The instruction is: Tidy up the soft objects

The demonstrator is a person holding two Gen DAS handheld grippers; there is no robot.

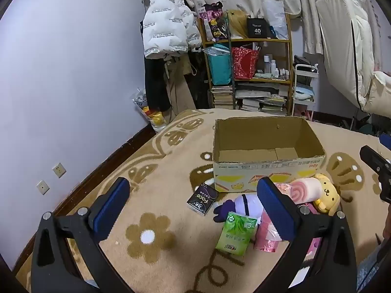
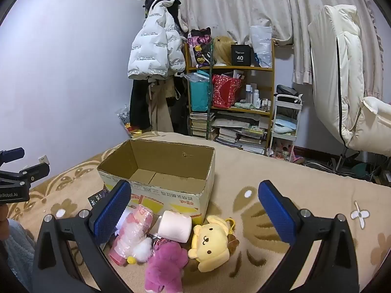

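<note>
Nothing sits inside the open brown cardboard box yet; its floor shows only bare flaps, so by my reading the sorting has not begun. Both tools stand with jaws spread as wide as they go and hold nothing: the left tool hovers over the beige flower-patterned bed cover, the right tool just short of the box's near wall. The soft things lie in a heap on the bed cover, between the tools and the box: a yellow plush dog just ahead of the right tool, a magenta furry plush touching it on the left, a pink rolled towel against the box, and a purple-and-white plush ahead of the left tool. Mixed in are a green tissue pack, a black carton marked "Face" and a pink wrapped packet, crowding the plush toys and likely to be nudged during a pick.
</note>
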